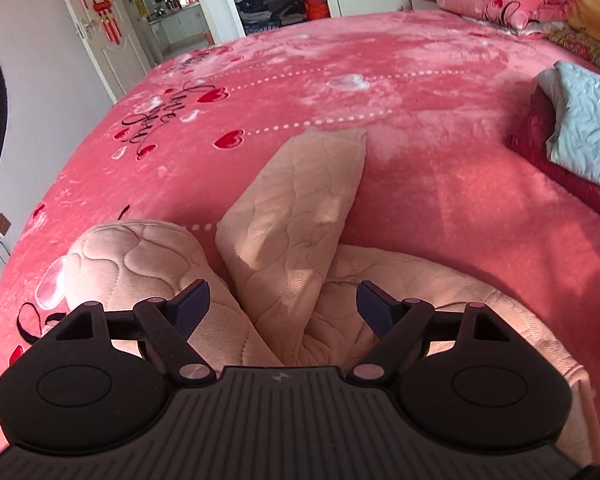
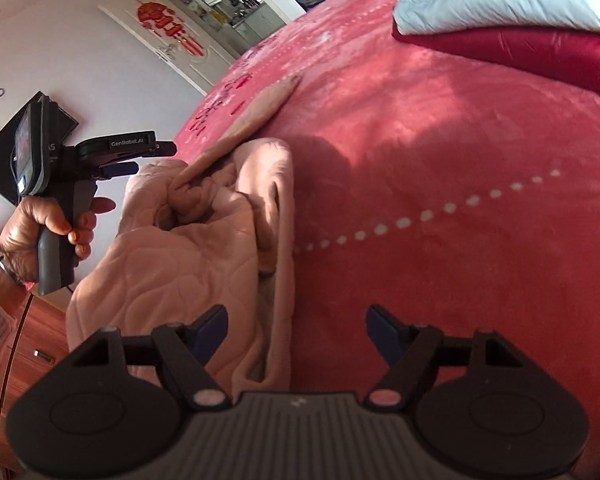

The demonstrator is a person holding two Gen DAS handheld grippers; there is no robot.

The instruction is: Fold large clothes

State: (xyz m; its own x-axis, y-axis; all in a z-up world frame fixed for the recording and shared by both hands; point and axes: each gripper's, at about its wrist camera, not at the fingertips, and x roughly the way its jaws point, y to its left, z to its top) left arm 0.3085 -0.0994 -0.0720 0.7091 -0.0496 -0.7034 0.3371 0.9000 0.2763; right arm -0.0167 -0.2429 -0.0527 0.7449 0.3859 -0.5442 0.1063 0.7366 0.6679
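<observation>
garment (image 1: 292,216): pink quilted piece, lying bunched at the near edge of the bed (image 1: 420,92), on the red plush cover. one long flat part, a sleeve or a leg, cannot tell which, is sticking out away from the heap toward the bed's middle. the rest is lying in rolls and creases; in the right wrist view an open hem or cuff (image 2: 276,216) is facing up.

left gripper (image 1: 282,304): jaws spread wide, holding nothing, hovering just above the heap with the long part running out ahead between the fingers. in the right wrist view the left hand (image 2: 40,224) is holding that tool beside the garment's left side.

right gripper (image 2: 296,330): jaws also released, nothing between them, hanging over the garment's right edge where it meets the cover.

handling, judged: fabric is looking thick, padded and soft, so limp but bulky; likely moderate weight, will be sagging when lifted. plush on plush should be dragging rather than sliding. a pinch on a single stitched edge, hem or cuff, looks safer than a bite into a roll, which could be taking several layers at once.

folding is looking not yet begun; spreading flat is likely needed first.

folded pale blue and red bedding (image 1: 580,128) is lying well apart to the right.
</observation>
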